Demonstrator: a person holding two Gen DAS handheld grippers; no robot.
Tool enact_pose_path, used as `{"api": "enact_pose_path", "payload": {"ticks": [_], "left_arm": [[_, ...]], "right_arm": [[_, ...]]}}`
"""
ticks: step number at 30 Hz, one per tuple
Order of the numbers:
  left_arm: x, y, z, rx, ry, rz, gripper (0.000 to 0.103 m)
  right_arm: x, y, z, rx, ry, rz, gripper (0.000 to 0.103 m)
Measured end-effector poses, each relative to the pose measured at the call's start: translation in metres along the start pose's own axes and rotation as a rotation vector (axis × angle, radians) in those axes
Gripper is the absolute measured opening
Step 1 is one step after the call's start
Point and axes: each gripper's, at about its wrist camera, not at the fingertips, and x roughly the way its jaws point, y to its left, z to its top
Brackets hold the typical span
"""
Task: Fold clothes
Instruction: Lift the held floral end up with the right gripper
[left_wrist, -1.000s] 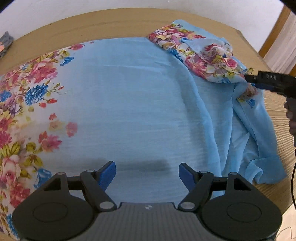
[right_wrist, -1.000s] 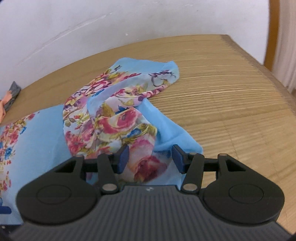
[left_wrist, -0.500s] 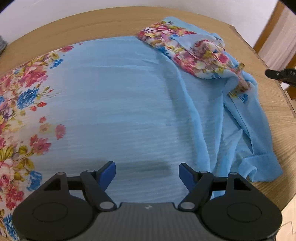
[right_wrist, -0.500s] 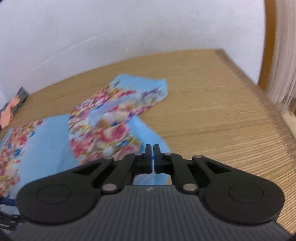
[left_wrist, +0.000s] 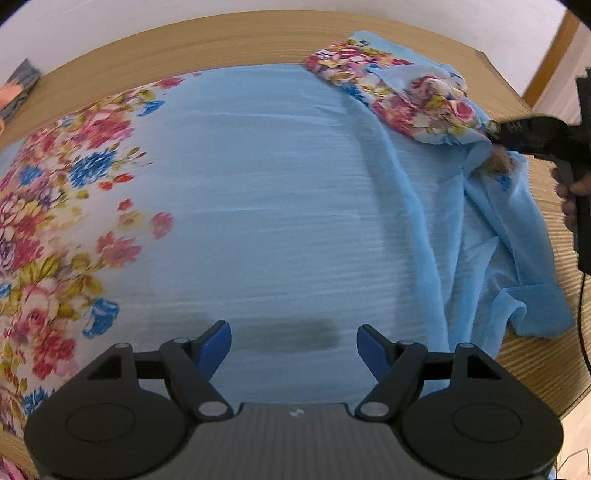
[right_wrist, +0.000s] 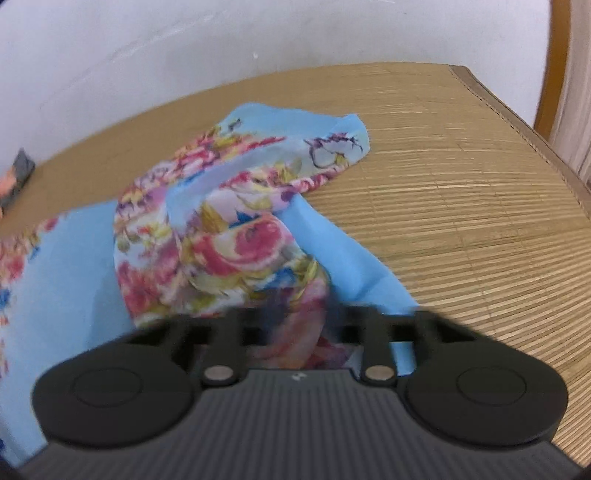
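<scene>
A thin sky-blue garment with pink, red and blue flower borders (left_wrist: 280, 206) lies spread over a tan woven reed mat (right_wrist: 461, 206) that covers the table, and it serves here as the landmark. Most of the cloth is flat and smooth; its far right corner is bunched into a crumpled floral heap (right_wrist: 229, 240), and its right edge falls in loose plain-blue folds onto the mat. The left gripper (left_wrist: 293, 343), black with blue pads, hangs over the near middle of the garment with its jaws standing wide apart; nothing sits between them, and the pads (left_wrist: 216, 341) do not press on the fabric, though a dark shadow lies on the cloth just beyond them. The right gripper (right_wrist: 295, 321) is at the garment's right side, at the near foot of the floral heap. In its own view the fingers are smeared by motion blur, with flowered cloth showing in the middle of them; from the left wrist view its black tip (left_wrist: 517, 136) meets the raised fold of the heap, and the jaws are drawn together, pinching that flowered cloth. A hand (left_wrist: 570, 199) grips the right gripper's handle, beyond the garment's right edge. A small grey and orange object (left_wrist: 18, 88) lies past the garment's far left corner, against the white wall (right_wrist: 184, 44).
</scene>
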Motion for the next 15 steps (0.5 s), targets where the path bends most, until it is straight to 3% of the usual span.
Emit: {"api": "enact_pose_path", "payload": {"ticks": [6, 12, 15], "left_arm": [[0.005, 0.0, -0.003, -0.01, 0.015, -0.024, 0.077], [0.009, -0.012, -0.003, 0.042, 0.011, -0.053, 0.077], [0.009, -0.016, -0.002, 0.065, 0.005, -0.072, 0.077]], "right_arm": [[-0.062, -0.028, 0.0, 0.041, -0.11, -0.011, 0.003], [-0.16, -0.064, -0.003, 0.052, -0.254, -0.109, 0.003], [-0.206, -0.078, -0.014, 0.031, -0.266, -0.162, 0.003]]}}
